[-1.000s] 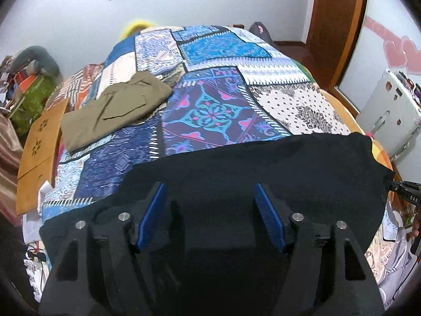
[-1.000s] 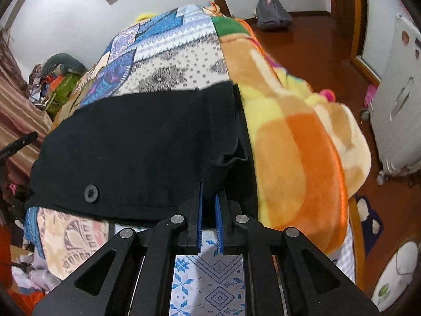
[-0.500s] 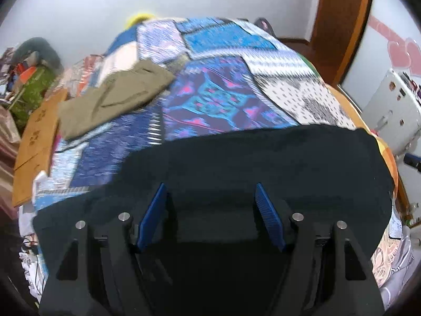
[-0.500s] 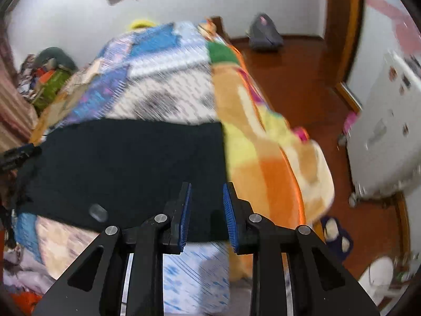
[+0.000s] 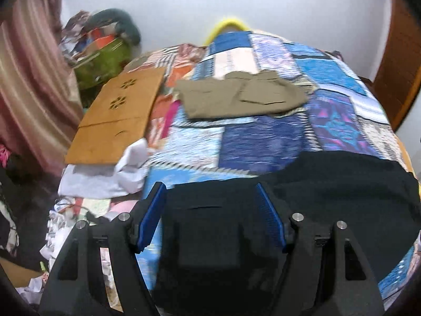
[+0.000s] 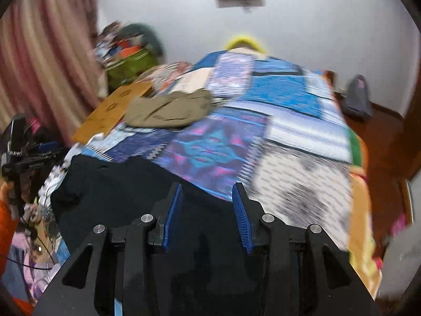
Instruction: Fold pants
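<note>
Black pants (image 5: pixel 329 184) flat on patchwork quilt (image 5: pixel 263 142), left gripper (image 5: pixel 211 221) and right gripper (image 6: pixel 208 213) both spread apart, no legible writing

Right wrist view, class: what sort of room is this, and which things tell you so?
Most likely a home bedroom: a bed under a patchwork quilt, black pants and folded olive pants lying on it, and a striped curtain beside it.

both wrist views low over bed (image 5: pixel 263 142)
</note>
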A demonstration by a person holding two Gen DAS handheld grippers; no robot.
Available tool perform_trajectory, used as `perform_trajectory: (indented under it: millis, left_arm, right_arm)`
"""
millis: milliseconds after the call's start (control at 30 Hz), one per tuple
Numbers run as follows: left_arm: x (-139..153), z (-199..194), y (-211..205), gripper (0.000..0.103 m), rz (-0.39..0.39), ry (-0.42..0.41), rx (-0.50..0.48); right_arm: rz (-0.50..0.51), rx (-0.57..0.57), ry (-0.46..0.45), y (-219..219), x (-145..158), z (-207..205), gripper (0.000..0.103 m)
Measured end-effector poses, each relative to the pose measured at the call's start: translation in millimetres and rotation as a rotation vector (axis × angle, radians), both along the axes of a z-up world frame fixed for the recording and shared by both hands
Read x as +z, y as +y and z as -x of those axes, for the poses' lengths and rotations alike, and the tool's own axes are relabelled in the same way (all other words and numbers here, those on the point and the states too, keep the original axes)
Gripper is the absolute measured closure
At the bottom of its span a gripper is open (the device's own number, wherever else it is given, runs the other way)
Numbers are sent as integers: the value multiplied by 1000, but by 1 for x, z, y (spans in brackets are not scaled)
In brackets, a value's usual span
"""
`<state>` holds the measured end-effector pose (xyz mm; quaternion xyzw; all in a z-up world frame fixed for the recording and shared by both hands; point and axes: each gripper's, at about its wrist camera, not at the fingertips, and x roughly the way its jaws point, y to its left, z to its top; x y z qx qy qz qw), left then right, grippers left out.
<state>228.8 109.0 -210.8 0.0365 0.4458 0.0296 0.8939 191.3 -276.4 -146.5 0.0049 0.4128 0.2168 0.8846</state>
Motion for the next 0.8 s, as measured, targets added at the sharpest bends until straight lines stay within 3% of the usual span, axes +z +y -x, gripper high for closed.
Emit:
perform_trajectory:
  millis: [233, 400, 533, 600, 733, 800]
  left_arm:
    - [-41, -11, 50, 34, 37, 82, 55]
    - [-69, -22, 59, 34, 84, 130, 50]
    - [-74, -28, 59, 34, 116, 116, 15]
    - [-76, -31, 60, 41, 150, 116, -1]
    - [-78, -34, 59, 68, 230, 126, -39]
    - [-77, -33, 58, 69, 240, 126, -41]
  right_arm:
    - [38, 190, 95, 95, -37, -46, 67]
    - [80, 279, 154, 139, -57, -64, 67]
    - [111, 320, 205, 160, -72, -82, 67]
    - [119, 340, 236, 169, -82, -93, 67]
    - [124, 397, 279, 187, -92, -101, 67]
    - [144, 425, 276, 197, -95, -100, 67]
